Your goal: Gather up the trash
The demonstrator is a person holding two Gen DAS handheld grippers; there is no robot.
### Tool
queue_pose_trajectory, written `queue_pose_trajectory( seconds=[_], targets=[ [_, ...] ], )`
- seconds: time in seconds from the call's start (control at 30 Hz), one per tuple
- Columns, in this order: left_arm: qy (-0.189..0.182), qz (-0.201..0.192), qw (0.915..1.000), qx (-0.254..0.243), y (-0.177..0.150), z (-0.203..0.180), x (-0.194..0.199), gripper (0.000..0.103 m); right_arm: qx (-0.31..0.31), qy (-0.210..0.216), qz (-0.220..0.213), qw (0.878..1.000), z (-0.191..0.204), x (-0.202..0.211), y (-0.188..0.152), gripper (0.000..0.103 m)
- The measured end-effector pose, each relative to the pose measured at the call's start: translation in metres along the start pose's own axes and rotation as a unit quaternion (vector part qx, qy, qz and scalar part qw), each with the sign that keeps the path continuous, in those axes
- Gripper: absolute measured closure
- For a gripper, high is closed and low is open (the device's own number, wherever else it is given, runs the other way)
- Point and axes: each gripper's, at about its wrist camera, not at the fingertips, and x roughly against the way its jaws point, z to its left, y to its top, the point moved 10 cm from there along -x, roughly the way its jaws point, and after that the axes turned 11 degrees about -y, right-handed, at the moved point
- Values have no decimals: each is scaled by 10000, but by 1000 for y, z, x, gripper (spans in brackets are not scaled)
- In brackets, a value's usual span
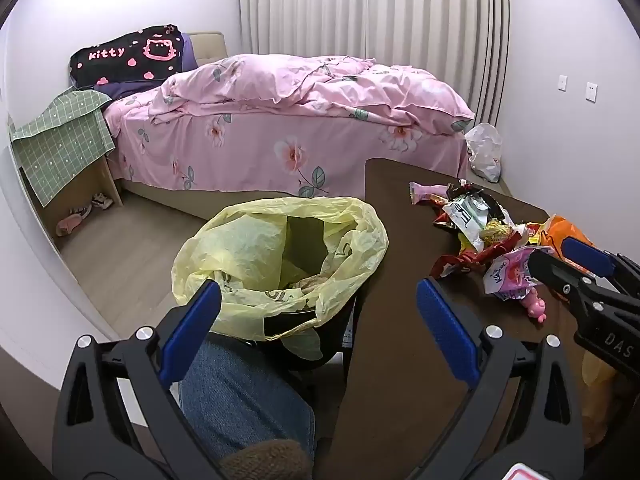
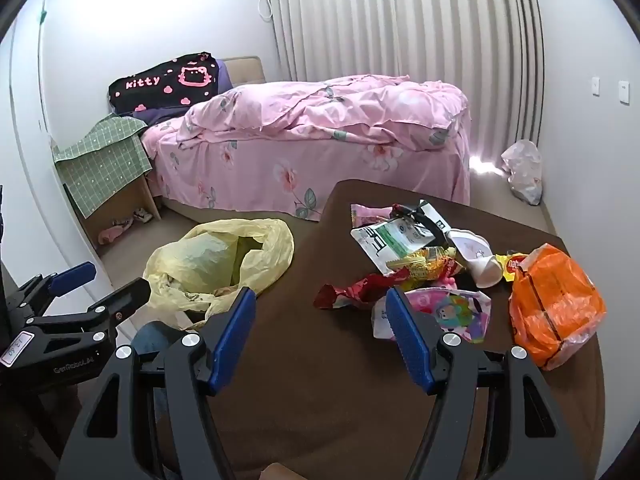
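Two grippers up, both jaws wide, nothing held. Left gripper [image 1: 318, 316] tilted down over table [image 1: 400, 300] edge and bin [image 1: 304, 344], one pad near the yellow bag [image 1: 248, 256] rim, other pad over bare tabletop; empty gap between. Bin on floor just beside table, bag open, some scraps inside, hard to tell what. Right gripper [image 2: 320, 320] tilted down over table, right pad just beside pink cartoon wrapper [image 2: 456, 312], not touching as far as visible. Trash pile [image 2: 424, 256] on far right part of table: red wrapper [image 2: 352, 292], white-green packet [image 2: 392, 240], yellow wrapper [image 2: 428, 260], white cup [image 2: 480, 256] on its side, orange bag [image 2: 556, 304] at right edge. Pink toy figure [image 1: 536, 308] next to pile in left view. Jeans leg [image 1: 240, 392] under left gripper. Pink floral bed [image 1: 288, 120] behind, white plastic bag [image 1: 484, 152] on floor by the wall.
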Motion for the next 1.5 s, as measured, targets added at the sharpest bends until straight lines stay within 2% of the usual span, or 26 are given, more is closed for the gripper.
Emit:
queue_pose_trajectory(
  seconds=[0.1, 0.33, 1.5],
  targets=[
    [-66, 57, 9999, 108, -1, 0, -1, 10, 96, -4, 131, 9999, 10, -6, 1, 39],
    [-74, 70, 9999, 120, -1, 8, -1, 10, 3, 148, 75, 9999, 11, -13, 0, 39],
    [39, 24, 10000, 56, -3, 11, 0, 10, 0, 195, 15, 9998, 13, -9, 1, 39]
  ],
)
